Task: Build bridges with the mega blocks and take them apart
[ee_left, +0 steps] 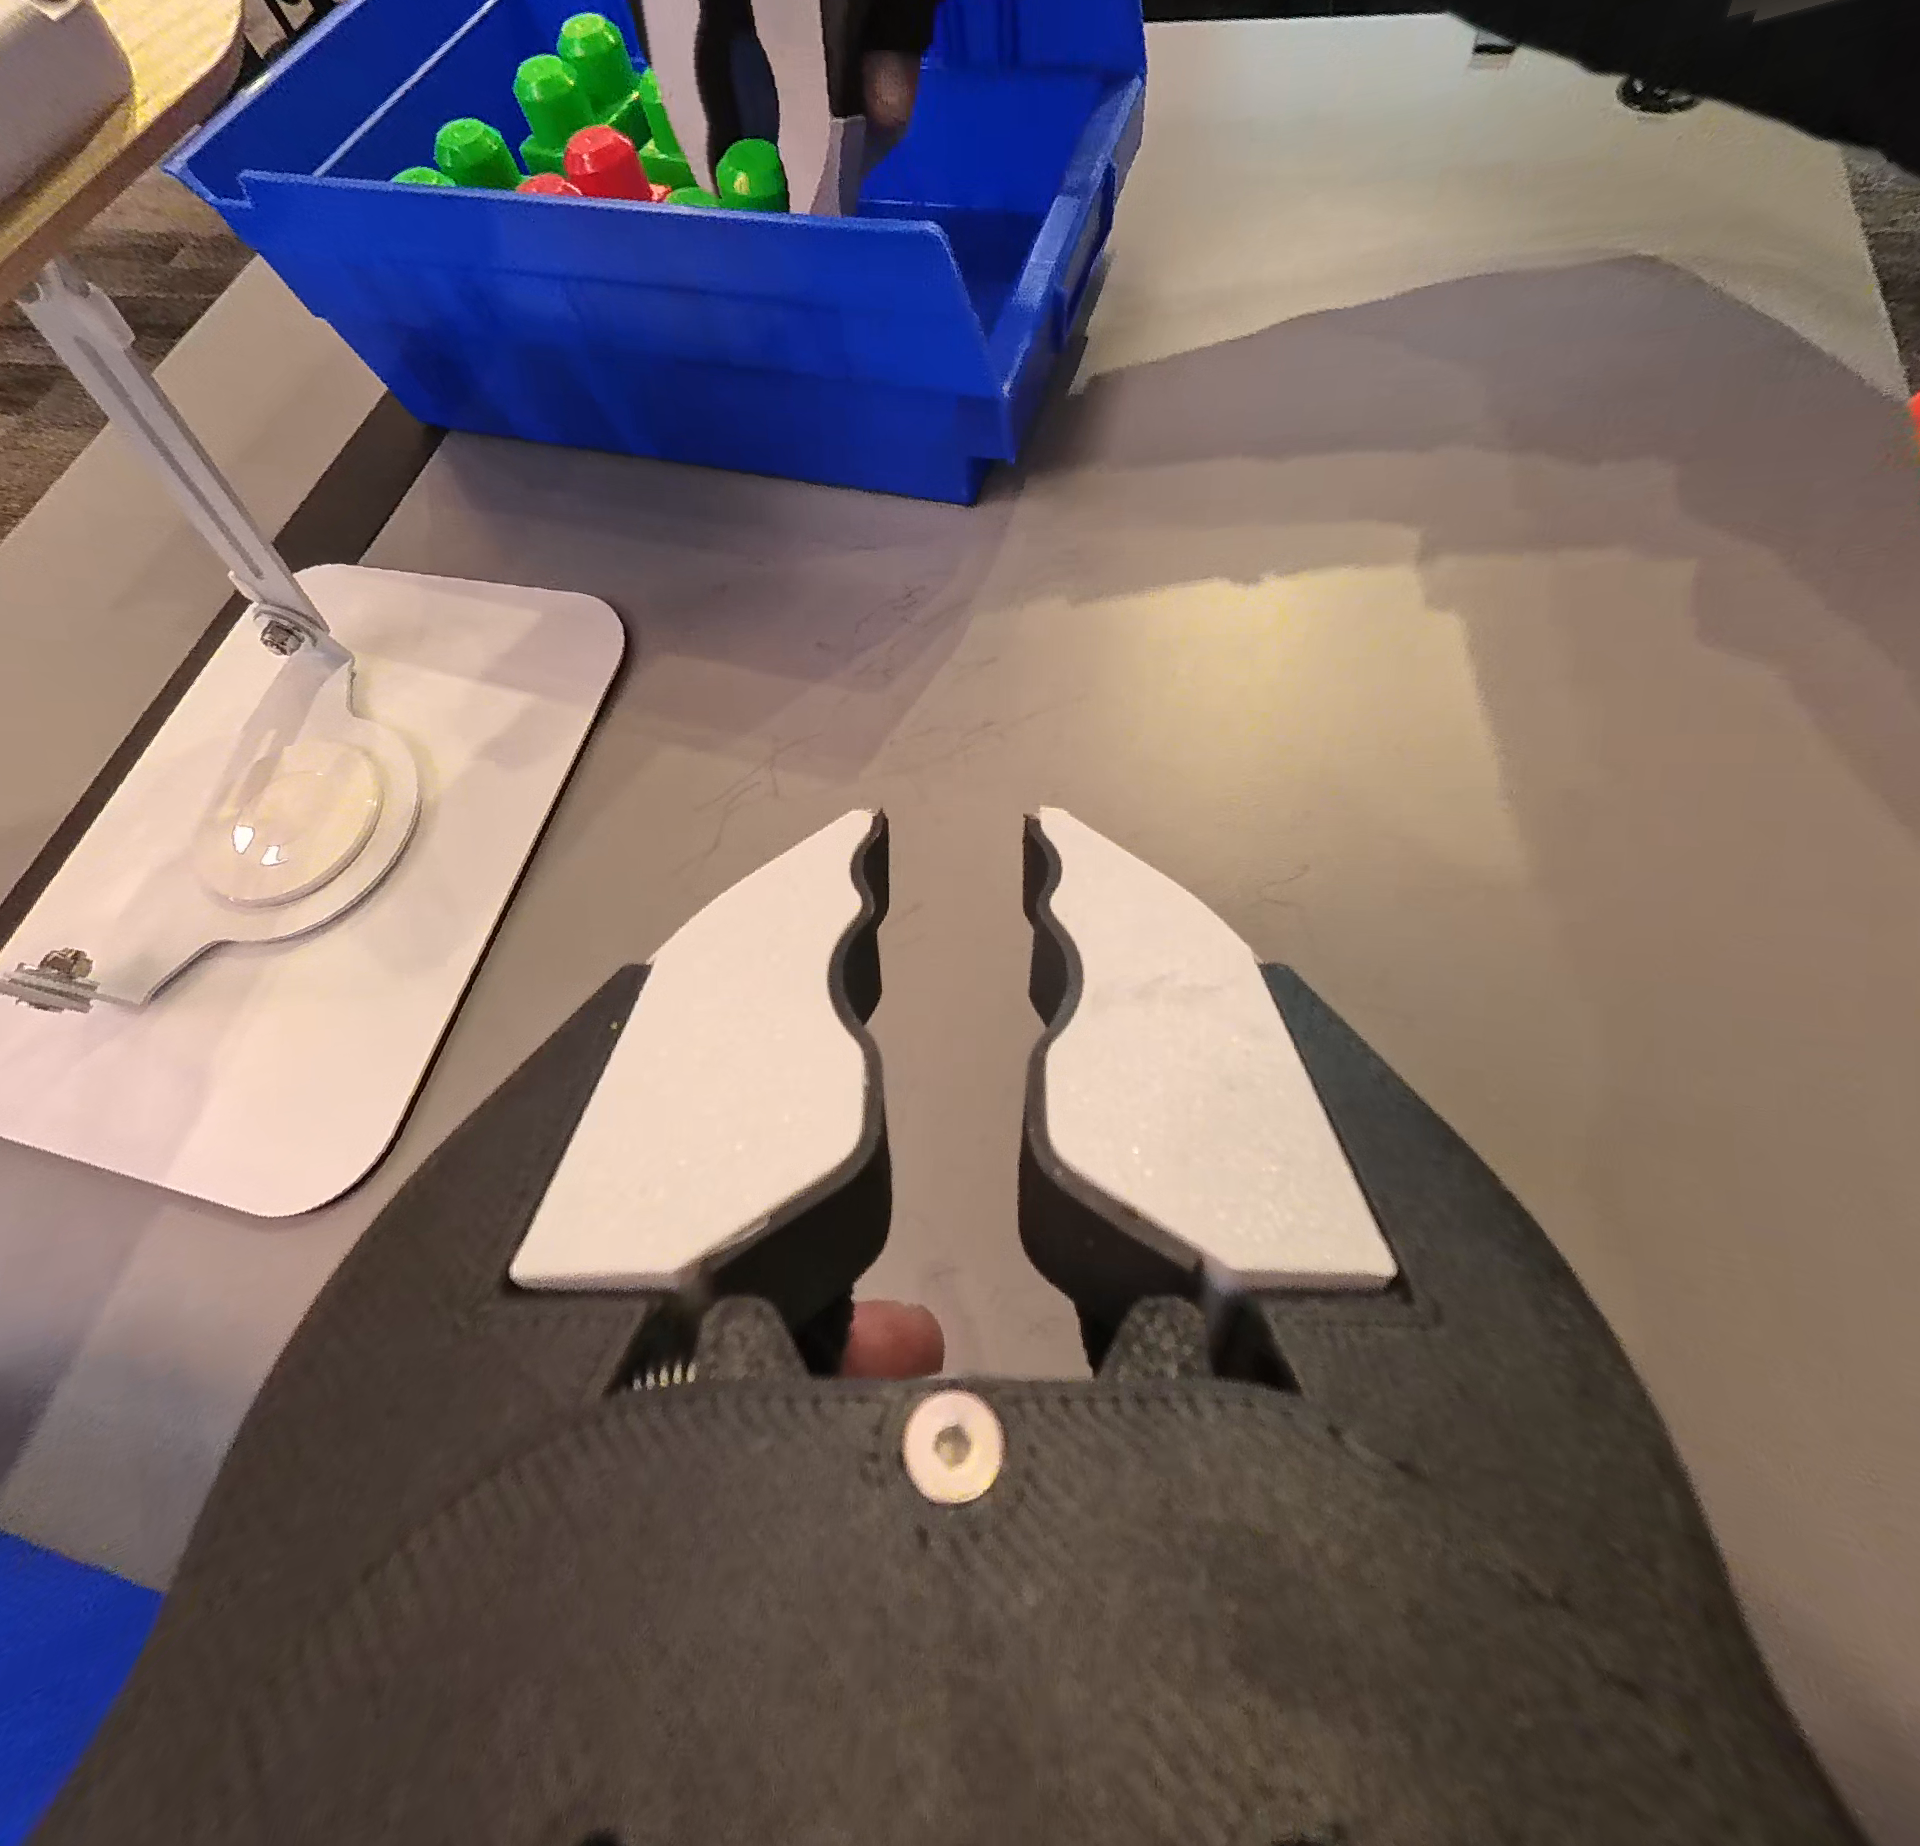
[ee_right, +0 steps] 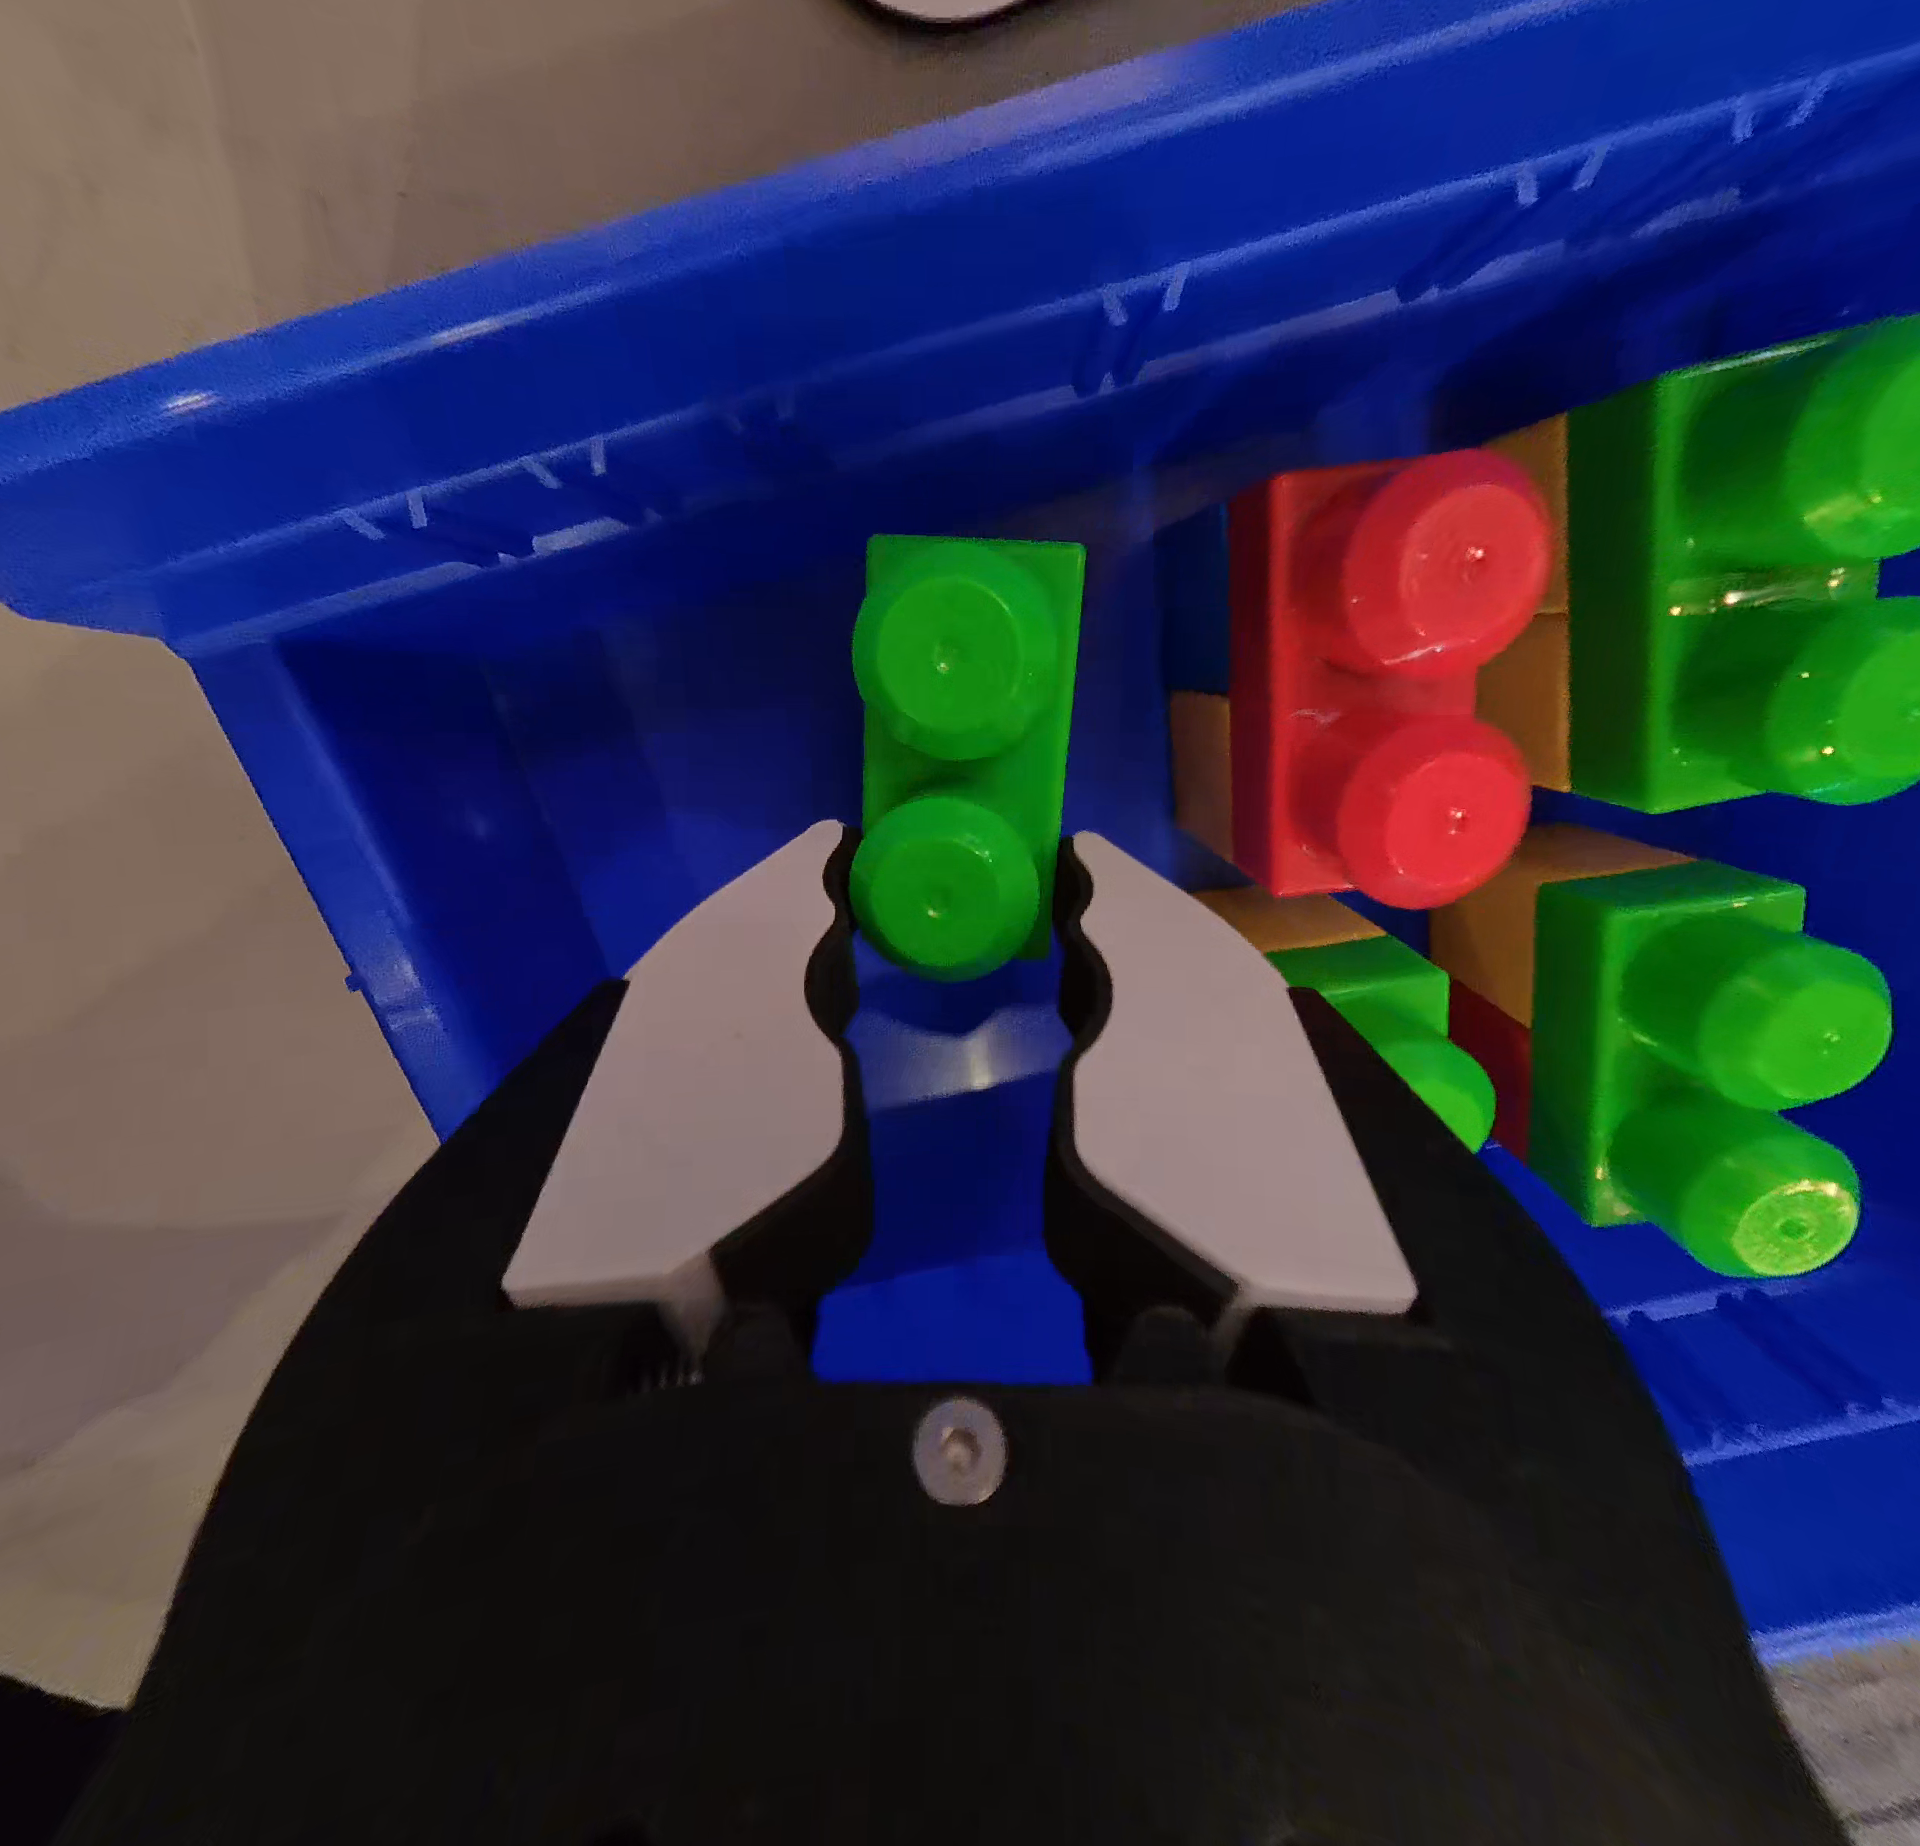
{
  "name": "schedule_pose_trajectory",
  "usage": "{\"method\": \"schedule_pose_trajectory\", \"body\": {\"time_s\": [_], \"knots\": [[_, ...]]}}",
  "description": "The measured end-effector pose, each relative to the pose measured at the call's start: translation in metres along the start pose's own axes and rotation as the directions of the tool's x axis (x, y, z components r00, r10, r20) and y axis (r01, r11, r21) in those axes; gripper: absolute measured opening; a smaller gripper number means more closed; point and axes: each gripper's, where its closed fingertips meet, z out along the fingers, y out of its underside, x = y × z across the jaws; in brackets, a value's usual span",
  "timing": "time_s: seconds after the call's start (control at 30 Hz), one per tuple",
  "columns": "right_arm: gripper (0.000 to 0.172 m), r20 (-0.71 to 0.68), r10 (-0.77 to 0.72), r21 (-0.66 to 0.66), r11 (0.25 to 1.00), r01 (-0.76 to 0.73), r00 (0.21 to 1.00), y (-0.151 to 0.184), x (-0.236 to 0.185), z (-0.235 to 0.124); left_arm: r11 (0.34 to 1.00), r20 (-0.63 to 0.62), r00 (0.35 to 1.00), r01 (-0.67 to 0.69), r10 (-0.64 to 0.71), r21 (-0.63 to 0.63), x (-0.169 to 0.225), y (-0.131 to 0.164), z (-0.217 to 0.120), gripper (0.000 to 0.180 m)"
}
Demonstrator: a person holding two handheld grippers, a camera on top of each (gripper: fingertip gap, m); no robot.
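**A green block sits between the right gripper's tips**

The two-stud green block (ee_right: 961,747) is inside the blue bin (ee_right: 727,342), near one end wall. Its long side points straight away from the right gripper (ee_right: 954,903), so one stud is close to the tool and the other is farther off. The near end sits right between the two fingertips (ee_right: 790,882). The tips hug both sides of the block and look like they squeeze it. I think the next job is to lift it up and out of the bin.

Beside it, more to the right, are a red block (ee_right: 1382,674) and more green blocks (ee_right: 1704,1058), piled on tan ones.

The left gripper (ee_left: 956,830) is well away from the bin, over the bare grey table (ee_left: 1351,705). Its tips stand a little apart and it holds nothing. So the right one is much nearer to the blocks. A white stand plate (ee_left: 468,861) lies on the table at the left.
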Motion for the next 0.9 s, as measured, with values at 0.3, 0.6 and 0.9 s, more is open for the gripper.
{"method": "schedule_pose_trajectory", "body": {"time_s": [0.3,0.6,0.9], "knots": [[0.063,-0.085,0.003,-0.049,0.999,-0.007,0.996,0.011,0.006,-0.015,1.0,0.033,0.999,-0.004,0.004,0.012,-0.006,-0.003,-0.01,0.026],[0.027,-0.276,0.005,0.274,0.959,0.074,0.961,-0.012,-0.051,-0.105,0.999,0.364,0.931,0.041,-0.033,-0.014,-0.073,0.013,-0.104,0.028],[0.012,-0.103,-0.143,0.529,0.83,0.176,0.984,-0.084,-0.166,-0.075,0.907,0.536,0.844,0.238,-0.016,-0.348,-0.18,0.104,-0.161,0.048]]}}
